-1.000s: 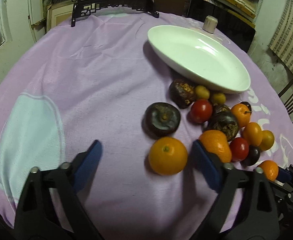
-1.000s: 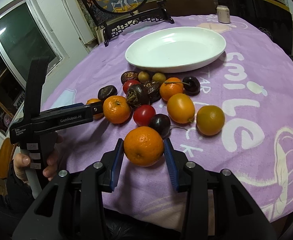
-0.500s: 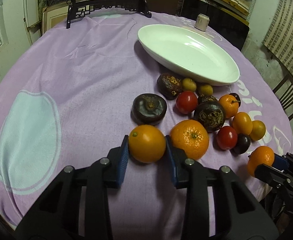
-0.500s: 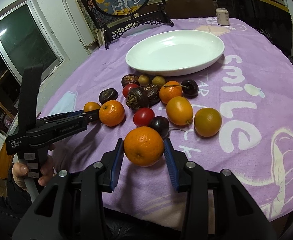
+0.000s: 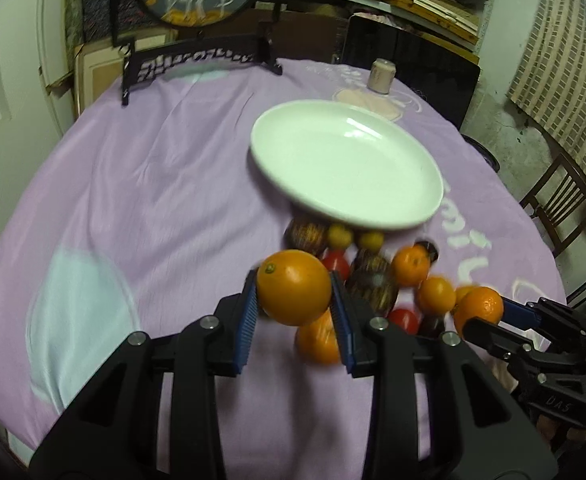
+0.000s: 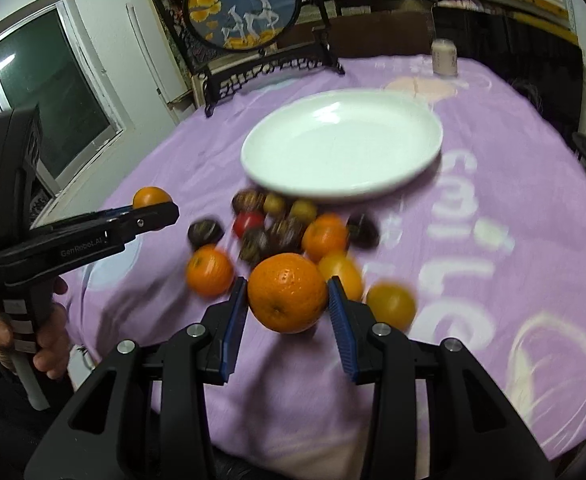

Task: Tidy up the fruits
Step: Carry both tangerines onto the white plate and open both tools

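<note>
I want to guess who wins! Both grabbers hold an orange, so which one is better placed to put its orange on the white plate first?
Probably the right gripper. Its orange points almost straight at the empty white plate. The left gripper sees the plate off to one side. It's close, though.

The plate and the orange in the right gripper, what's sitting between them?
In the right wrist view, the loose fruit pile lies between the plate and the orange in the right gripper: dark fruits, a tomato, small yellow ones, another orange.
</note>
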